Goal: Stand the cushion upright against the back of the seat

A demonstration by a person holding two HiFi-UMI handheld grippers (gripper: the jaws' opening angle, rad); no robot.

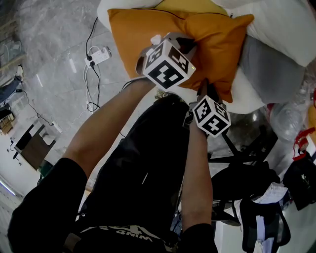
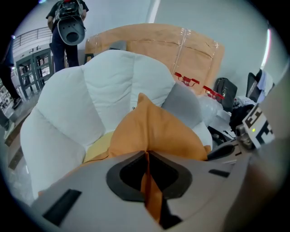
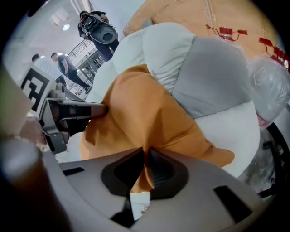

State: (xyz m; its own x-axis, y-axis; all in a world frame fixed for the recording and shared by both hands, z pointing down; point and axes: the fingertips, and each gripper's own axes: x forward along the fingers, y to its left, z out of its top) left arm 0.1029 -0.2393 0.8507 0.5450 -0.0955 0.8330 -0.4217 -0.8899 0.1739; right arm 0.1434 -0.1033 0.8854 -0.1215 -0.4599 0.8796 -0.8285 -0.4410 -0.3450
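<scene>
An orange cushion (image 1: 212,39) lies flat on the white padded seat (image 1: 291,24), over a yellow cushion (image 1: 192,6). My left gripper (image 1: 181,47) is shut on the cushion's near edge; in the left gripper view a fold of orange fabric (image 2: 154,131) is pinched between the jaws of the left gripper (image 2: 146,156). My right gripper (image 1: 207,90) is shut on the same edge further right; in the right gripper view the right gripper (image 3: 147,156) clamps orange cloth (image 3: 145,113). The seat's white back (image 2: 90,99) rises behind the cushion.
A grey cushion (image 3: 213,77) leans on the seat to the right. On the floor lie a power strip with cables (image 1: 97,55), a black frame (image 1: 237,158) and a clear plastic bag (image 1: 286,118). A person with a camera (image 2: 68,27) stands far behind.
</scene>
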